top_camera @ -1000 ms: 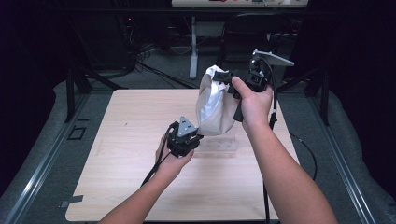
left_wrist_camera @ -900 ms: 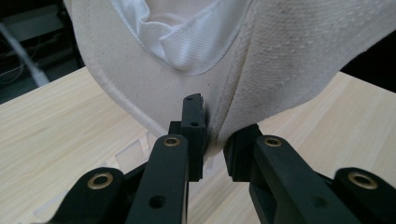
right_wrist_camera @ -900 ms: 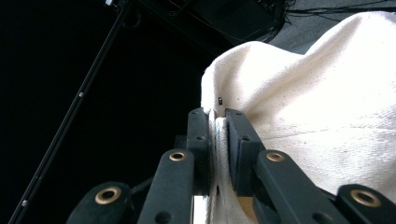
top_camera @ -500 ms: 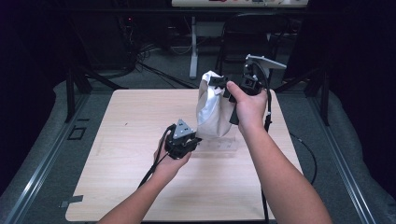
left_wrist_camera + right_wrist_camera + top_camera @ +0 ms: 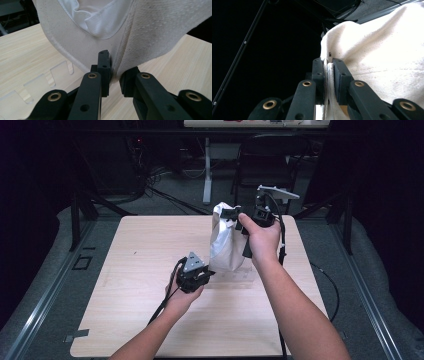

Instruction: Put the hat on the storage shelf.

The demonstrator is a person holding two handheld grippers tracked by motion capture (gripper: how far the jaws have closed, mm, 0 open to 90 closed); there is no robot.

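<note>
Hanging: a white cloth bag [image 5: 226, 240] is suspended at centre frame in the high view, its lower edge close over the wooden table [image 5: 125, 270]; judged, it is stretched between two grips so that it keeps its shape.
Right gripper: the right gripper [image 5: 231, 214], just right of upper centre in the high view, grips the bag's top; in the right gripper view [image 5: 327, 72] the jaws are clenched on a fold of the fabric, which appears to carry the bag's weight.
Left gripper: the left gripper [image 5: 207, 272], at centre frame in the high view, meets the bag's lower left corner; in the left gripper view [image 5: 115, 75] its jaws grasp a pinched seam of the cloth at lower centre, probably to steady the bottom.
Bag opening: a hemmed rim with a thinner white lining [image 5: 97, 17] shows at top centre of the left gripper view; what is inside cannot be told.
Clear plate: a transparent slotted plate [image 5: 37, 82] lies flat on the table at the left of the left gripper view, under the bag; its purpose cannot be told.
Cable: a black cable [image 5: 165, 302] trails from the left gripper toward the lower left of the high view, clear of the bag.
</note>
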